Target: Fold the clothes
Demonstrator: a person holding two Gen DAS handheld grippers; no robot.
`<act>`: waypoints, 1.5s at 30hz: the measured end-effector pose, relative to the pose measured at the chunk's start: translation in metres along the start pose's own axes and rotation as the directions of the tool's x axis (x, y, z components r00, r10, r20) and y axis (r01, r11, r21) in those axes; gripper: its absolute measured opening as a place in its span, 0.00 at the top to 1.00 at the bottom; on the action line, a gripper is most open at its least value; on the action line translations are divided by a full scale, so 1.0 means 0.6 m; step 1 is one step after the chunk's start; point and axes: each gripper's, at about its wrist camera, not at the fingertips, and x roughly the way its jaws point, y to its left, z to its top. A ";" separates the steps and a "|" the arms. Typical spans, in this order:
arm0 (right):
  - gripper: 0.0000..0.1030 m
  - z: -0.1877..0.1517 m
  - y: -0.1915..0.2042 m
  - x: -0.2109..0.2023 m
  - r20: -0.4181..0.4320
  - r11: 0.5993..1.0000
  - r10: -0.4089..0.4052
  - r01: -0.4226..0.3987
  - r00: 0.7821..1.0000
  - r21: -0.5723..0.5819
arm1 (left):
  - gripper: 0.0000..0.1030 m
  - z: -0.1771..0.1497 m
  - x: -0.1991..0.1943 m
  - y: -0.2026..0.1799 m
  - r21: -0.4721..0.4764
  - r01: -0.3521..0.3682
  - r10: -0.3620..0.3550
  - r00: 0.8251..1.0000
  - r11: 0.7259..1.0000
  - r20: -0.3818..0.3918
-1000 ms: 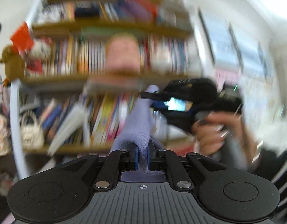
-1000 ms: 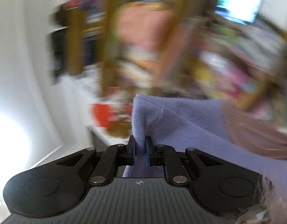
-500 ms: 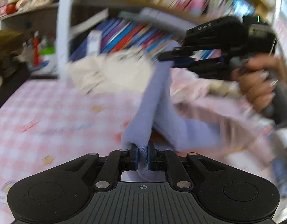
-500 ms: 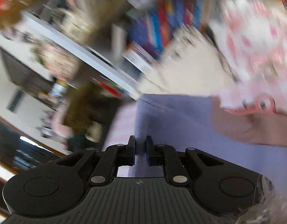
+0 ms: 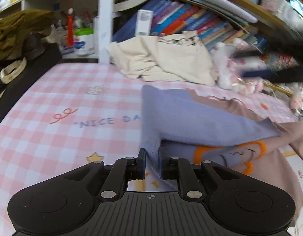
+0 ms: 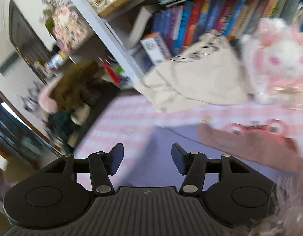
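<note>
Fold in hand: left gripper (image 5: 153, 163) pinching lilac garment (image 5: 190, 118) edge, flap doubled over on pink checked bed (image 5: 53, 122). Right gripper (image 6: 147, 160) spread, empty above cloth. Next, likely: lay edge flat, let go.

Right claw (image 5: 269, 72) is just a dark smear at the frame edge; plush toy (image 6: 279, 63) and books (image 6: 200, 15) are blurry too.

The pink checked bedsheet (image 5: 53, 129) carries blue printed letters, "NICE DA" (image 5: 110, 121), near its middle; the rest of the phrase runs under the lilac garment (image 5: 190, 118). Book spines and box labels on the shelf are too blurred to read.
</note>
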 end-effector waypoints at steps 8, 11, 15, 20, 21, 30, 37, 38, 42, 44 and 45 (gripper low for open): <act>0.47 -0.129 -0.112 -0.096 -0.060 0.975 -0.219 0.221 0.974 0.034 | 0.60 -0.020 -0.037 -0.009 0.075 -0.016 0.017 1.000 0.997 -0.014; 0.46 -0.181 -0.137 -0.115 -0.102 0.960 -0.270 0.275 0.957 0.045 | 0.48 -0.032 -0.036 -0.017 0.048 0.015 -0.013 0.999 0.999 -0.044; 0.47 -0.227 -0.142 -0.119 -0.129 0.942 -0.334 0.336 0.934 -0.004 | 0.46 -0.041 -0.021 -0.005 -0.119 0.075 -0.083 0.994 0.990 -0.065; 0.74 -0.252 -0.141 -0.124 -0.099 0.930 -0.368 0.368 0.925 -0.017 | 0.52 -0.060 -0.002 0.034 -0.450 0.145 -0.185 0.982 0.881 -0.047; 0.77 -0.254 -0.142 -0.125 -0.097 0.930 -0.367 0.367 0.925 -0.017 | 0.52 -0.063 -0.001 0.034 -0.477 0.169 -0.212 0.977 0.862 -0.037; 0.86 -0.250 -0.154 -0.130 -0.105 0.940 -0.339 0.341 0.935 0.000 | 0.97 -0.062 -0.033 0.012 -0.478 0.236 -0.256 0.966 0.846 0.023; 0.87 -0.260 -0.134 -0.181 -0.151 0.966 -0.248 0.256 0.957 0.036 | 0.81 -0.052 -0.071 0.046 -0.194 -0.074 0.043 0.986 0.978 -0.159; 0.87 -0.267 -0.131 -0.179 -0.177 0.970 -0.228 0.239 0.957 0.041 | 0.77 -0.053 -0.069 0.032 -0.085 -0.140 0.123 0.976 0.986 -0.182; 0.86 -0.295 -0.117 -0.161 -0.228 0.968 -0.243 0.250 0.943 0.003 | 0.72 -0.050 -0.059 -0.070 0.243 -0.249 0.276 0.957 0.938 -0.085; 0.86 -0.304 -0.111 -0.154 -0.240 0.966 -0.247 0.257 0.939 0.009 | 0.72 -0.039 -0.055 -0.126 0.324 -0.179 0.198 0.980 0.929 -0.027; 0.86 -0.308 -0.108 -0.153 -0.245 0.967 -0.241 0.253 0.939 0.015 | 0.72 -0.031 -0.050 -0.154 0.352 -0.121 0.134 0.991 0.928 -0.012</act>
